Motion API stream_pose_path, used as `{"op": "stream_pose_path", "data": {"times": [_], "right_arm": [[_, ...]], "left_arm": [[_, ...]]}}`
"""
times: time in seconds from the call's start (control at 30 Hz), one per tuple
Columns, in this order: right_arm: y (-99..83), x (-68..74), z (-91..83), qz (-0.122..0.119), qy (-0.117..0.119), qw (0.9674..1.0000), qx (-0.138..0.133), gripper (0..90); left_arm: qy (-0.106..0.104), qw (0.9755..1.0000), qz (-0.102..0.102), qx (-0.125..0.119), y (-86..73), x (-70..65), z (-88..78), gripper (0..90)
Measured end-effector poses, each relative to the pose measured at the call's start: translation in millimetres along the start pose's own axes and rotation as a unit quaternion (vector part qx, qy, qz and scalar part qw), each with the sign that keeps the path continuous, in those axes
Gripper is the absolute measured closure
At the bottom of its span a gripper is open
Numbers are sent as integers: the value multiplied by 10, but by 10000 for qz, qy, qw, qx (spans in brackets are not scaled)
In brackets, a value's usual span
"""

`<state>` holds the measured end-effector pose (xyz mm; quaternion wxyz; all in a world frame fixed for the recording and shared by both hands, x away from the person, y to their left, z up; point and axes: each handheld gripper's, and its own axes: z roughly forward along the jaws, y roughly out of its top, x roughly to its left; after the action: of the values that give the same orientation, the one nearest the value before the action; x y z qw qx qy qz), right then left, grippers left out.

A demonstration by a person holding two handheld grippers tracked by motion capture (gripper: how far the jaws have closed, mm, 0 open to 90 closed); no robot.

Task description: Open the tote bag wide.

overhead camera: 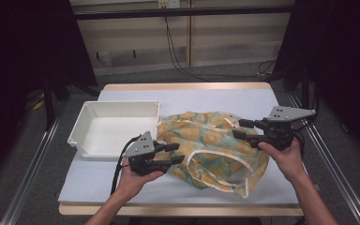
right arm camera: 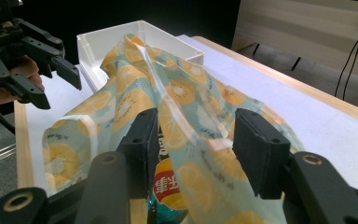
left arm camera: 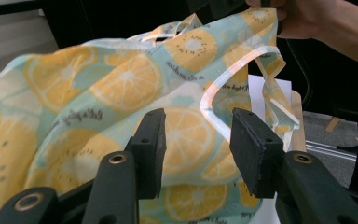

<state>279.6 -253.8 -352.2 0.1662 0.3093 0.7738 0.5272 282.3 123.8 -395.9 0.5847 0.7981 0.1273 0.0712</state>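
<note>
The fruit-print fabric bag point(overhead camera: 211, 145) is lying slumped just right of the white tray point(overhead camera: 112, 129), its long axis running from the tray's near corner toward the table's front right, mouth and white-trimmed handles pointing that way. It is looking light, limp and slippery, so the trimmed rim is probably the best hold. The left gripper point(overhead camera: 173, 153) and right gripper point(overhead camera: 241, 129) are both hanging released, fabric between their jaws unpinched.
</note>
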Motion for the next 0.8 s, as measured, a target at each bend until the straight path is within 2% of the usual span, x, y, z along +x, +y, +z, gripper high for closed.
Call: {"op": "stream_pose_path", "data": {"times": [0.37,0.5,0.67,0.8], "right_arm": [[161,-132,55,-7,-47,10000,59,509],[135,-162,137,-37,-66,9996,272,476],[97,-146,227,-101,1,9989,457,414],[49,-139,271,-157,14,9980,606,373]], "left_arm": [[-45,9999,49,-95,206,104,160,543],[-63,9999,55,-80,294,148,290,512],[-252,9996,123,40,389,174,496,469],[-299,9992,181,180,381,159,596,415]]}}
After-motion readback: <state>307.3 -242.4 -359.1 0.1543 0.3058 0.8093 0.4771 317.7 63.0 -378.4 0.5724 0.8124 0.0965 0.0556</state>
